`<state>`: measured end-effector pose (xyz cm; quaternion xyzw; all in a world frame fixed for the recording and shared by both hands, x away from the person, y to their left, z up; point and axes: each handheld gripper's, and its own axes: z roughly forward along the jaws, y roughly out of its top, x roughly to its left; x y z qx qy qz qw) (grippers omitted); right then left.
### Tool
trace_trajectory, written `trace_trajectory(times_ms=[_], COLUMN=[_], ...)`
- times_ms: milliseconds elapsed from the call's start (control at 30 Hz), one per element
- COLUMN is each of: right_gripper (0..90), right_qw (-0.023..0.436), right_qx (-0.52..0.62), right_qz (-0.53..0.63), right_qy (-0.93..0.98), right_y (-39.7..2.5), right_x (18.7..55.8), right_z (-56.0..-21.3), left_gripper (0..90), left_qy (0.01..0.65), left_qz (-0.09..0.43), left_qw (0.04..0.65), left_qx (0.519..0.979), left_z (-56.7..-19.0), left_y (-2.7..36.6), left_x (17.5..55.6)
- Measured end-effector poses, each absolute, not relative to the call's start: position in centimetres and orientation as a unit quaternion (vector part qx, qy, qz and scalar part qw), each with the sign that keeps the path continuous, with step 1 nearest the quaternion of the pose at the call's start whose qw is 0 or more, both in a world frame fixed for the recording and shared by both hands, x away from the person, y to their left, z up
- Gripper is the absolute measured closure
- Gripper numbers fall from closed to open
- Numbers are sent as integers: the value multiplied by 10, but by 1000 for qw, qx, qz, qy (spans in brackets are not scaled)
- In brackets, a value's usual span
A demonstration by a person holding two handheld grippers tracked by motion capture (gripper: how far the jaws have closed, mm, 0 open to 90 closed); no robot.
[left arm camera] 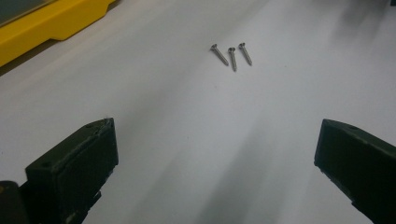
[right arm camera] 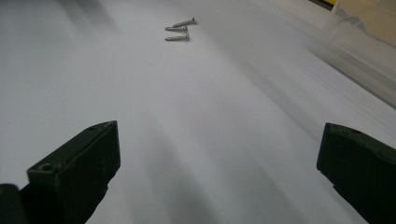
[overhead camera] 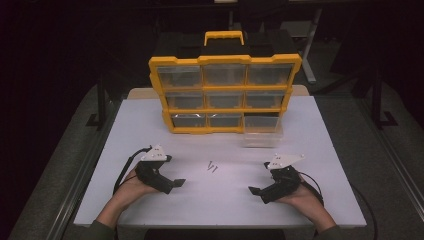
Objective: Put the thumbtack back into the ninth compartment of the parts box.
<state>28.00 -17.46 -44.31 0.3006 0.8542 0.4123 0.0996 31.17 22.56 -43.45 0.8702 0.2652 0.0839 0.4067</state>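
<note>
Three small metal screws lie together on the white table, midway between my two grippers. In the left gripper view the screws lie ahead, well beyond the wide-apart jaws. From the right gripper view the same screws lie far ahead and left of centre. My left gripper rests low at the table's front left, open and empty, pointing right. Opposite it, my right gripper is open and empty, pointing left. A yellow and black organizer with clear drawers stands at the back.
A clear drawer is pulled out of the organizer's bottom right slot and sits on the table; its edge shows in the right gripper view. The organizer's yellow base shows at the left gripper view's top left. Dark floor surrounds the table.
</note>
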Motion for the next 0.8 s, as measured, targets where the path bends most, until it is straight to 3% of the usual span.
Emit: trace_trajectory(times_ms=[800], right_gripper=[0], right_qw=[101], right_qx=[305], right_qz=[417], right_qy=[850], right_y=[-176], right_x=[280], right_z=[-442], left_gripper=[0], left_qy=[264], left_qz=[83], left_qw=[407], left_qx=[870], left_z=[-428], left_y=[198], left_x=[335])
